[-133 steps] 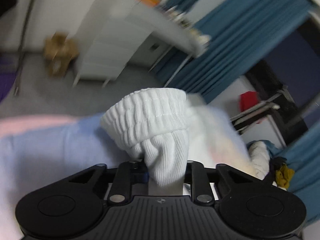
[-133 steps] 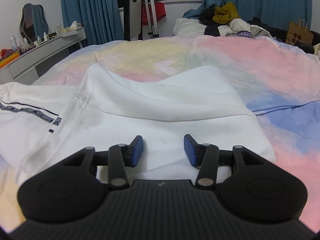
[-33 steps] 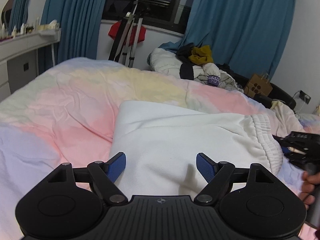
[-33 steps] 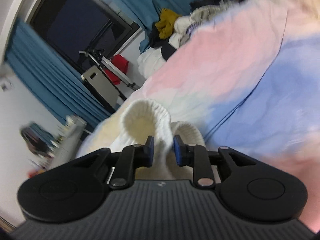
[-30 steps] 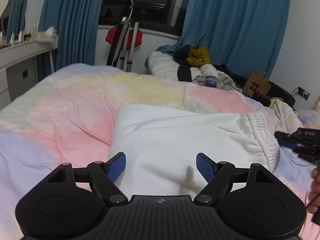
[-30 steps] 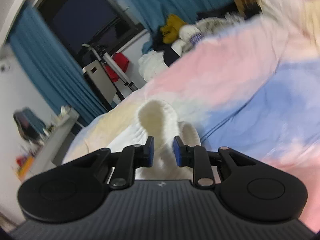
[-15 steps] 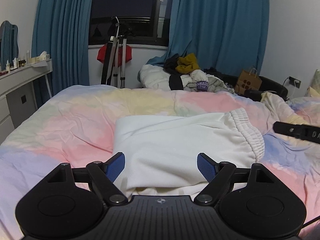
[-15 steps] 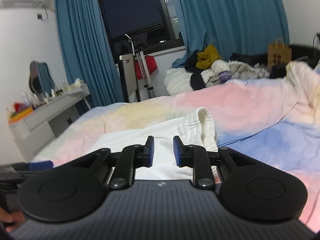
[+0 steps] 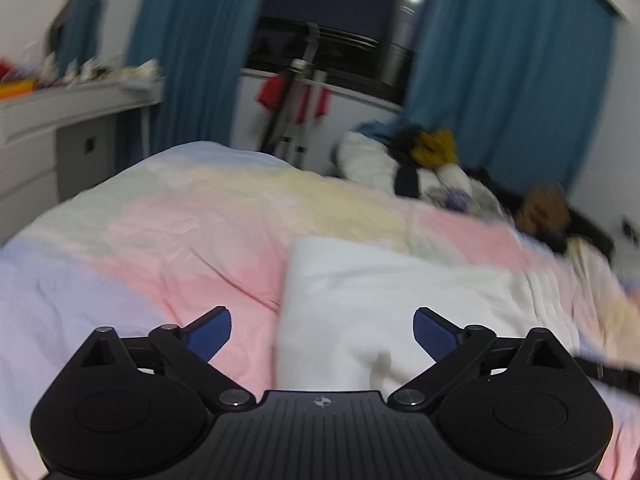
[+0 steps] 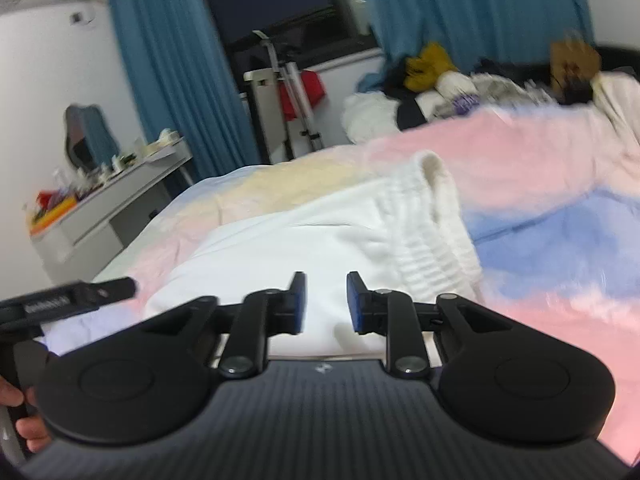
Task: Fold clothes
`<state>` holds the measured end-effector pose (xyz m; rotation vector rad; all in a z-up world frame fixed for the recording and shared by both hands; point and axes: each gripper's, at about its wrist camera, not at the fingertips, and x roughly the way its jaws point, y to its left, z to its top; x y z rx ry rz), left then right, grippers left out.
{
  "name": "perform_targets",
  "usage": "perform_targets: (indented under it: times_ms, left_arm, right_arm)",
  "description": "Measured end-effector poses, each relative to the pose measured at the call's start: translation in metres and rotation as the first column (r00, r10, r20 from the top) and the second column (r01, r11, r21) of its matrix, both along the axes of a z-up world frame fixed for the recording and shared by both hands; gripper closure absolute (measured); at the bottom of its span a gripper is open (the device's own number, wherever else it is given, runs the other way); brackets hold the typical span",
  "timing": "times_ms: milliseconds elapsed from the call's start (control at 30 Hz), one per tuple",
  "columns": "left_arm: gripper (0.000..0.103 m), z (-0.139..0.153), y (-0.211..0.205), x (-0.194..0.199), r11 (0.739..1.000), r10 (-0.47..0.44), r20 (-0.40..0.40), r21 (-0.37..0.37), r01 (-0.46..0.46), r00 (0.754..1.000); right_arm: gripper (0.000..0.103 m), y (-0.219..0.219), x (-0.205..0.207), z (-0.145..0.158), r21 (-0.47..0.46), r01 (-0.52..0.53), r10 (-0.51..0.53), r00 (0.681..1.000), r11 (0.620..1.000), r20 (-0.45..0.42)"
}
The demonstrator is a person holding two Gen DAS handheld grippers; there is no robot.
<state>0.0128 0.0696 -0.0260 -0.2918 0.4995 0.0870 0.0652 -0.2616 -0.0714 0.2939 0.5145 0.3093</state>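
A white garment (image 9: pixel 384 292) lies folded on the pastel bed cover (image 9: pixel 180 248), its ribbed hem (image 10: pixel 432 232) turned to the right. My left gripper (image 9: pixel 321 330) hangs wide open over the garment's near left edge, with nothing between its blue pads (image 9: pixel 208 330). My right gripper (image 10: pixel 322 304) hovers above the garment's (image 10: pixel 320 236) near side. Its jaws stand almost together with a narrow gap, and no cloth is pinched in it. The left gripper's black bar (image 10: pixel 76 296) and a hand (image 10: pixel 24 432) show at the left of the right wrist view.
A heap of clothes (image 10: pixel 436 80) sits at the far end of the bed, a brown paper bag (image 10: pixel 574 58) behind it. A white dresser (image 10: pixel 112 208) stands to the left, and a stand with red cloth (image 9: pixel 296 96) is by the window. Blue curtains (image 9: pixel 500 92) hang behind.
The right gripper has drawn back from the ribbed hem, which now lies on the bed. The left view has swung left, so the garment sits right of centre. Both views are blurred by motion.
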Motion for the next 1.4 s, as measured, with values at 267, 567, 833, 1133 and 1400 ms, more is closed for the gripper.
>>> perform_targets:
  times_ms: [267, 567, 833, 1133, 1400]
  left_arm:
    - [0.000, -0.021, 0.044, 0.014, 0.961, -0.005, -0.096, -0.276, -0.022, 0.995]
    - [0.000, -0.057, 0.056, 0.045, 0.914, -0.041, -0.175, -0.404, -0.034, 0.984]
    - [0.000, -0.085, 0.071, 0.059, 0.863, -0.074, -0.241, -0.502, -0.059, 0.968]
    - [0.001, -0.097, 0.082, 0.060, 0.834, -0.105, -0.242, -0.550, -0.047, 0.965]
    - [0.003, -0.101, 0.085, 0.057, 0.826, -0.078, -0.244, -0.559, -0.075, 0.967]
  right_arm:
    - [0.016, -0.085, 0.009, -0.030, 0.365, 0.308, -0.239, 0.945, 0.879, -0.221]
    - [0.018, -0.056, 0.049, -0.076, 0.350, 0.227, -0.089, 0.925, 0.909, -0.370]
    - [0.013, -0.047, 0.074, -0.105, 0.471, 0.171, 0.006, 0.937, 0.865, -0.350]
    - [0.014, -0.046, 0.074, -0.110, 0.517, 0.134, 0.042, 0.948, 0.845, -0.314]
    - [0.012, -0.042, 0.078, -0.094, 0.628, 0.060, 0.097, 0.972, 0.776, -0.213]
